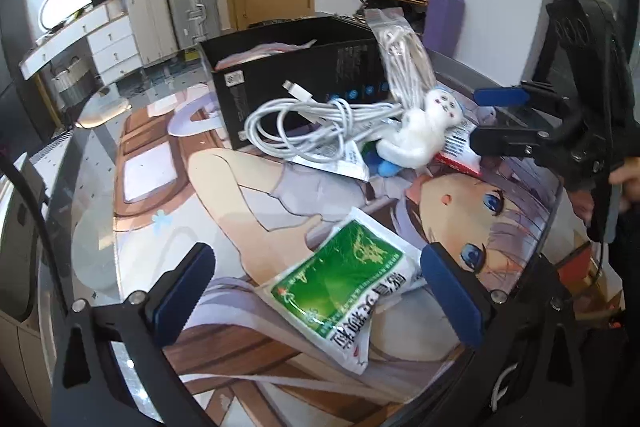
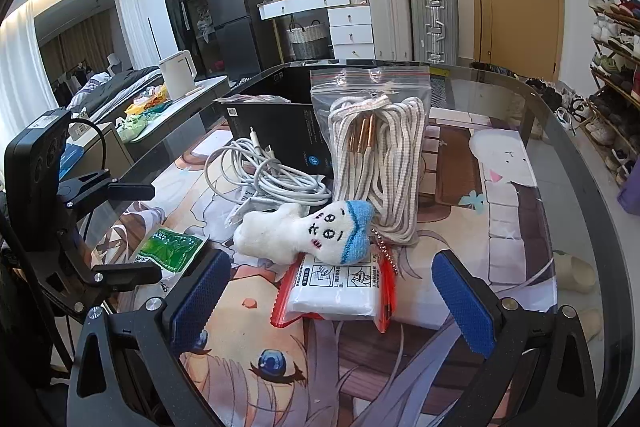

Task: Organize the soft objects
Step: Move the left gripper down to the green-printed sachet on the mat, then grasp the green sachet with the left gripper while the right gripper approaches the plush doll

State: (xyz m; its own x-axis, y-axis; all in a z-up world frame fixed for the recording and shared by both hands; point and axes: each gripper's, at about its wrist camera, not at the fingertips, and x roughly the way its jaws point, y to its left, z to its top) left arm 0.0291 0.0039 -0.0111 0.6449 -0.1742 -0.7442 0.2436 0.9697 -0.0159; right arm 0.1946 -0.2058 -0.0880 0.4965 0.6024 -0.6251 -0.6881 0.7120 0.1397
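The left gripper hangs over the glass table with its jaws spread wide and nothing between them. Below the gap lies a green-and-white sachet, flat on the printed anime mat. The sachet sits nearer the right-hand blue pad than the left-hand one, and whether pad and sachet touch cannot be told.

The right gripper is likewise open and empty. Between and just beyond its blue pads lies a red-edged packet with a white pad inside. A white plush toy with a blue end rests on the far edge of that packet, lying on its side.

Behind the plush toy, a zip bag of striped white cord leans upright against an open black box. A coiled white charging cable lies in front of the box, beside the zip bag, partly on a clear wrapper.

In the left wrist view the right gripper appears at the right edge, near the plush toy.
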